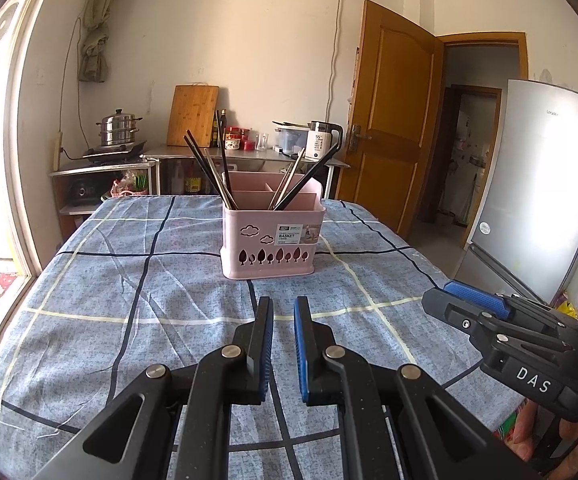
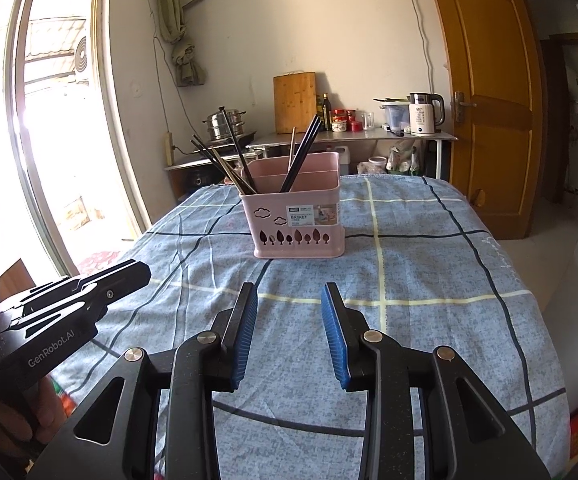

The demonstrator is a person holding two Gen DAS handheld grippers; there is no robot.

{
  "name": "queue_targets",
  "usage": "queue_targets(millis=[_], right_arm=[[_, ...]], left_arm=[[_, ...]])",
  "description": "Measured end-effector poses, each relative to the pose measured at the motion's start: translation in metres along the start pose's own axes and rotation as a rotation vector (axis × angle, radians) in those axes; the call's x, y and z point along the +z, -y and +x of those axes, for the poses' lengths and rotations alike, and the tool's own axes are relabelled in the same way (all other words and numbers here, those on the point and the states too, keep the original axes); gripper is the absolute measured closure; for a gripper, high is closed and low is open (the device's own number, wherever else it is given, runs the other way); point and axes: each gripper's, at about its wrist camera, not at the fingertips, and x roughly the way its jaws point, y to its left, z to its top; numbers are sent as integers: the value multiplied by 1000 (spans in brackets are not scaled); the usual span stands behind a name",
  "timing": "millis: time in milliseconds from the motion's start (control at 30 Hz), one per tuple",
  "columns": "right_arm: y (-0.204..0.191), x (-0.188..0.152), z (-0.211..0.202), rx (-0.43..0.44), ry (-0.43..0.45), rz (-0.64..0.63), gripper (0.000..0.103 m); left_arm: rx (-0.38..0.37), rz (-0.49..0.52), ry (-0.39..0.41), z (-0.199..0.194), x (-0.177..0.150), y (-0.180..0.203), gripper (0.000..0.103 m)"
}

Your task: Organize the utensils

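Sunlit kitchen walls frame a table (image 1: pixel 89 320) covered by a blue checked cloth (image 1: pixel 161 264), and everything here is placed relative to the pink utensil basket (image 1: pixel 273 236) standing on that cloth. Left of the basket, against the far wall, a steel steamer pot (image 1: pixel 119 130) sits on a hob, and a wooden cutting board (image 1: pixel 192 115) leans upright just behind the basket's left side. Inside the basket, dark chopsticks (image 1: pixel 209 172) lean out toward the left from its left compartment, while a second set of chopsticks (image 1: pixel 309 174) tilts rightward from a compartment nearer its right. Behind and right of the basket, a white kettle (image 1: pixel 321 142) stands on the steel counter, then a brown door (image 1: pixel 389 120), then a grey fridge (image 1: pixel 529 184).

Nearer than the basket and well apart from it, the left gripper (image 1: pixel 283 312) hovers over the cloth with its blue pads close together, a narrow gap between them, grasping nothing. To the basket's near right, the right gripper (image 2: pixel 289 292) hangs with its jaws released wider, also empty.
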Motion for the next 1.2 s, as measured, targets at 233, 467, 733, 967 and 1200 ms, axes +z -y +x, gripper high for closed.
queue_targets(millis=[233, 467, 733, 967, 1200], right_arm=[[-2, 1, 1, 3, 0, -4, 69], [-1, 1, 2, 9, -6, 2, 69], [-2, 0, 2, 12, -5, -2, 69], [-1, -1, 2, 15, -7, -2, 69], [-1, -1, 1, 15, -8, -5, 68]], left_arm=[[1, -1, -4, 1, -2, 1, 94], [7, -1, -5, 2, -2, 0, 94], [13, 2, -4, 2, -3, 2, 94], [20, -2, -4, 1, -4, 1, 94], [26, 11, 1, 1, -4, 4, 94]])
